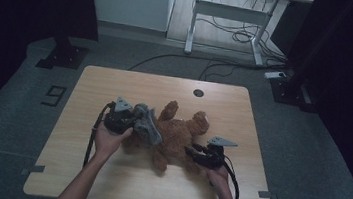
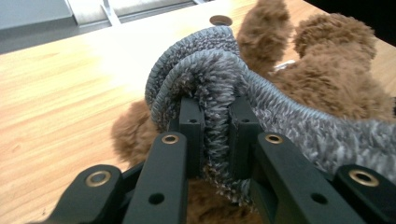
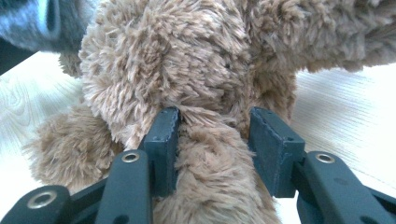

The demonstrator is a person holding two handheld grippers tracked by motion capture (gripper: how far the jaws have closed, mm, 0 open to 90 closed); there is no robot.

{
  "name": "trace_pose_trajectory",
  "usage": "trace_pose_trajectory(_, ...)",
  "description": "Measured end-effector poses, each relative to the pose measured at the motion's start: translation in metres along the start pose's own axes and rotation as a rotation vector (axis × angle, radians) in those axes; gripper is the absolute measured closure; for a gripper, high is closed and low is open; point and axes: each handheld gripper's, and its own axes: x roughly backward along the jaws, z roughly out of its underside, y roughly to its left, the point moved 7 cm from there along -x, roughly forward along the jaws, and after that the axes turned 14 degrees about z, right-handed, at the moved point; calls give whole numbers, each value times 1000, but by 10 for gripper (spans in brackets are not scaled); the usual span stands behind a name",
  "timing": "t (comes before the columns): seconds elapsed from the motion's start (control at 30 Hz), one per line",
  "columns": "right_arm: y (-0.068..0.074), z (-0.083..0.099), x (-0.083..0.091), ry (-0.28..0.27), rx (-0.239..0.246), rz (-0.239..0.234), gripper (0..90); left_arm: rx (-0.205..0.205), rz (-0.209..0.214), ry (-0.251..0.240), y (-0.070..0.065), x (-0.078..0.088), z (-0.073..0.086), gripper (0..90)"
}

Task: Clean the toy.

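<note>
The left gripper (image 2: pixel 215 135) is clenched on a fold of a grey knitted garment (image 2: pixel 210 79); in the left gripper view its two black pads pinch the doubled cloth tightly, with only the thickness of the fabric between them. The garment is fuzzy, ribbed along its rolled edge, and arches up from the jaws like a thick loop before trailing off toward 4 o'clock over the brown fur. In the high view the left gripper (image 1: pixel 129 121) sits at about 9 o'clock of the teddy bear (image 1: pixel 178 135), with the grey garment (image 1: pixel 147 124) bunched against the bear's near end.

The right gripper (image 3: pixel 212 140) grasps a limb of the teddy bear (image 3: pixel 187 70): its jaws stand partly apart, the shaggy brown plush filling the gap and bulging around both pads. In the high view the right gripper (image 1: pixel 197 155) lies at about 4 o'clock of the bear, touching its lower side.

The bear lies flat near the middle of the pale wooden table (image 1: pixel 89 94), limbs spread, its pile long and tousled. A small round grommet hole (image 1: pixel 198 93) sits in the tabletop at 12 o'clock of the bear, near the far edge.
</note>
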Motion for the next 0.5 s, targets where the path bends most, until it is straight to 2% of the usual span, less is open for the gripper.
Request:
trace_pose_trajectory(0.13,0,0,0,0,-3,-3,540,-10,-23,14,5,2,2,791)
trace_pose_trajectory(0.33,0,-1,0,-3,-4,2,539,33,-41,15,20,3,17,793)
trace_pose_trajectory(0.5,0,-1,0,-1,-9,2,537,19,-60,17,20,0,24,798)
